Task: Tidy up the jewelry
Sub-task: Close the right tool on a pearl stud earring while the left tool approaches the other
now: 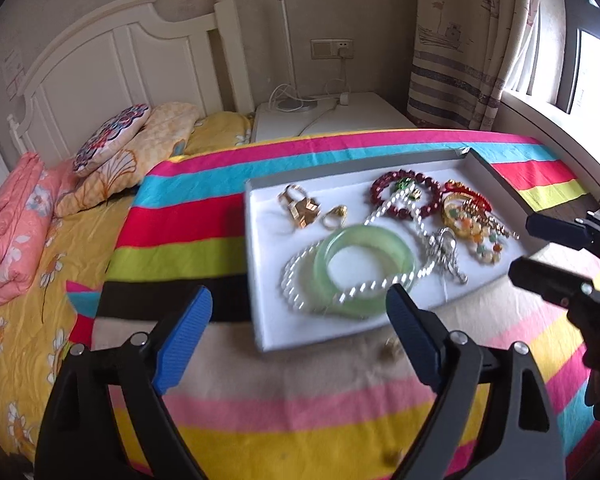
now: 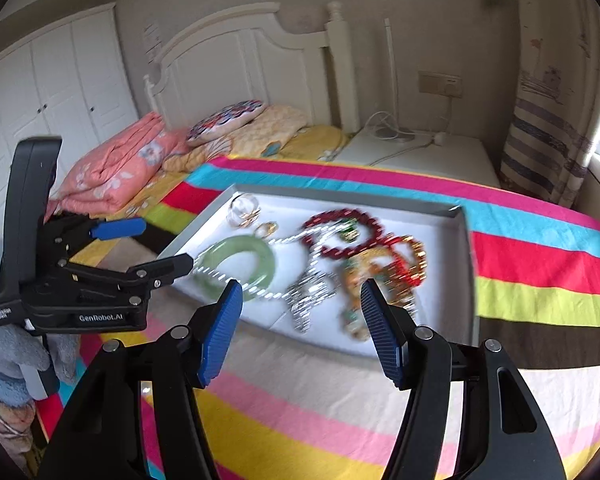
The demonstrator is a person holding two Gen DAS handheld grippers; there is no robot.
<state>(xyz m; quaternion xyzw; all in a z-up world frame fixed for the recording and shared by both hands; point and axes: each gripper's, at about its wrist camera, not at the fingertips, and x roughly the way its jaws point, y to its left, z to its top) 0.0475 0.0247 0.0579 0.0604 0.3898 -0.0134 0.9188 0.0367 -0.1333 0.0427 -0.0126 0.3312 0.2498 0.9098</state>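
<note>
Here, on the striped bed cover, the white tray holds the jewelry. The green bangle lies at twelve o'clock between the left gripper's wide, empty fingers. The right gripper, equally wide, hovers with the silver piece just ahead.

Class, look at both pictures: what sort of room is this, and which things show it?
Most likely a bedroom: a bed with a white headboard, pillows and a folded quilt, and a wardrobe.
</note>
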